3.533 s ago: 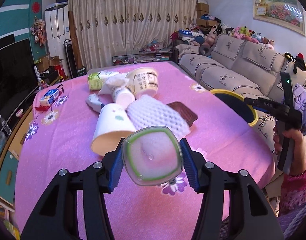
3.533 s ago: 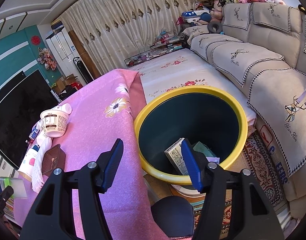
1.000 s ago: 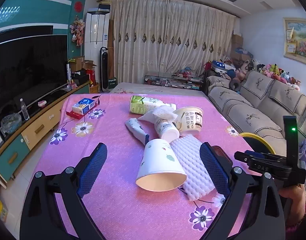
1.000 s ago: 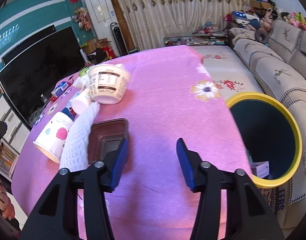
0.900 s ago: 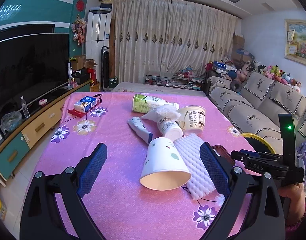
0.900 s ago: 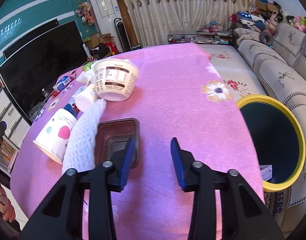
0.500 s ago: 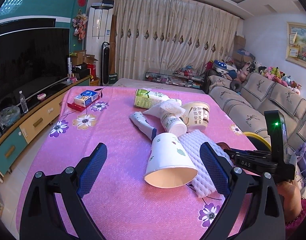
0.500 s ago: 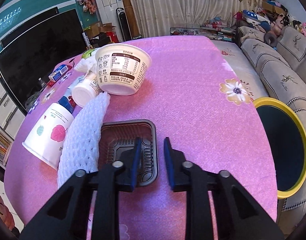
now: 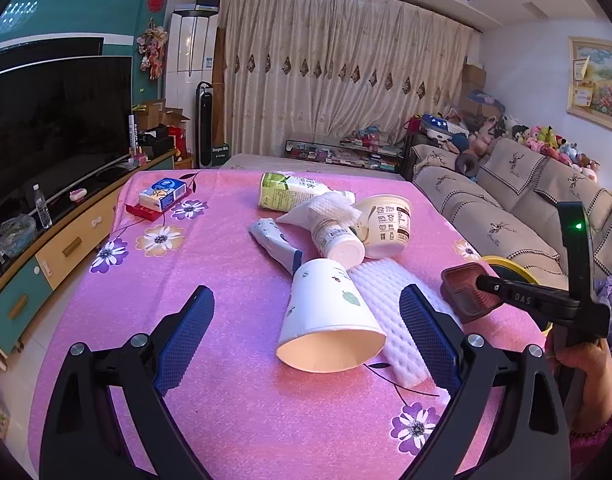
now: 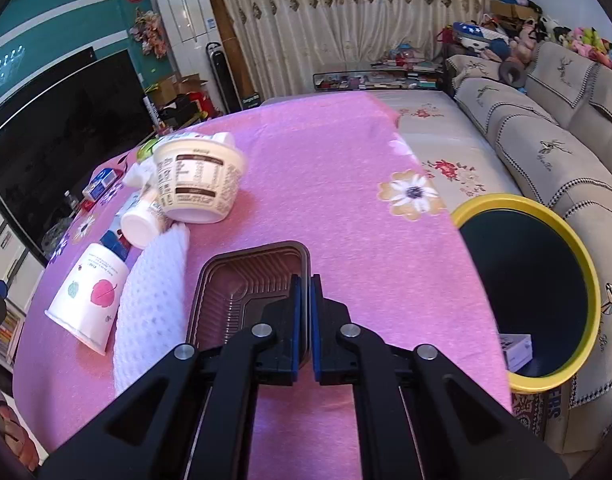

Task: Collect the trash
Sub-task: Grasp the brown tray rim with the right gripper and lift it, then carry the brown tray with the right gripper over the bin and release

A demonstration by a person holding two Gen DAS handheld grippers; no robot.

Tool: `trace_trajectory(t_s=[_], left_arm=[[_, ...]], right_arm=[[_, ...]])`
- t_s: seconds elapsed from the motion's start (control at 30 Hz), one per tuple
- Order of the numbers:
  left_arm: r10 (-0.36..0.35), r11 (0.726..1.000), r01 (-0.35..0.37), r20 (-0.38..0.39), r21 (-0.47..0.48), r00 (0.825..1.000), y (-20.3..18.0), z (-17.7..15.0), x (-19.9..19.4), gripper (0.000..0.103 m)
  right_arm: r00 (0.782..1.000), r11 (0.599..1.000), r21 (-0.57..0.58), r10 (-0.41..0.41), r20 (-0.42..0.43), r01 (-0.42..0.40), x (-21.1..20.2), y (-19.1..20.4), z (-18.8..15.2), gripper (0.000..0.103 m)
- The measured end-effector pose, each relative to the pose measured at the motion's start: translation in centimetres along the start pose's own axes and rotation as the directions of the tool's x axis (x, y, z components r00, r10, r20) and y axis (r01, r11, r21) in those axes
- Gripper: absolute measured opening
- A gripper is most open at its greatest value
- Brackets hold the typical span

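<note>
My right gripper is shut on the right rim of a brown plastic tray, which tilts up off the pink tablecloth; the tray also shows in the left wrist view. My left gripper stands open and empty above the cloth, with a tipped white paper cup lying between its fingers farther on. A white foam net lies beside the cup. Behind are a small white bottle, a cream tub, a grey tube and a green-labelled bottle.
A yellow-rimmed dark bin stands off the table's right edge, by the sofa, with a white box at its bottom. A blue tissue pack sits at the far left of the cloth. A TV cabinet runs along the left.
My right gripper came from over the bin to the tray, closed on its rim and lifted it a little. The left gripper let go of the clear lid it held and now stands open.
</note>
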State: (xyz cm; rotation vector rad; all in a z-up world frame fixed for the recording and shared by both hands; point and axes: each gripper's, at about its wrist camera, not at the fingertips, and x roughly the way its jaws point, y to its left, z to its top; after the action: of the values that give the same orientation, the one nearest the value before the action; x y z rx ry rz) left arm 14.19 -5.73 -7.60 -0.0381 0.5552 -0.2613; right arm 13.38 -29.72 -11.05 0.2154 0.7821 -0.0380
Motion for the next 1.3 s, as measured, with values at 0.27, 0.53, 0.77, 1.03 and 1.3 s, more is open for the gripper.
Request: trace_trajectory(t_s=[0.27,0.53,0.77,1.03,1.3], left_arm=[[-0.002,1.0,0.002,-0.01,0.012,1.0,-0.7,-0.1,0.3,0.092],[0.002,1.0,-0.002,-0.016,0.024,1.0,-1.1,-0.1,0.5,0.092],[0.002,0.999,-0.001,-0.034,0.044,0.999,-1.9,-0.2,1.2,0.092],[0.0,0.999,0.003,-0.059,0.05,0.998,-2.5,-0.4,2.1,0.092],[0.002,0.998,0.002,-0.067,0.06,0.998,-2.8,-0.6,2.4,0.092]], right_arm=[[0.997,0.997,0.061,-0.057,0.042,0.055,-1.5,-3.4,0.2,0.004],[0.987,0.978,0.158,-0.146,0.069,0.134,-2.6,-8.4,0.7,0.004],[0.973,0.953,0.224,-0.224,0.061,0.205,-2.5,-12.4,0.9,0.004],[0.953,0.911,0.302,-0.303,0.032,0.28,-1.5,-16.0,0.8,0.005],[0.94,0.888,0.339,-0.339,0.028,0.31,-1.2,-17.5,0.8,0.019]])
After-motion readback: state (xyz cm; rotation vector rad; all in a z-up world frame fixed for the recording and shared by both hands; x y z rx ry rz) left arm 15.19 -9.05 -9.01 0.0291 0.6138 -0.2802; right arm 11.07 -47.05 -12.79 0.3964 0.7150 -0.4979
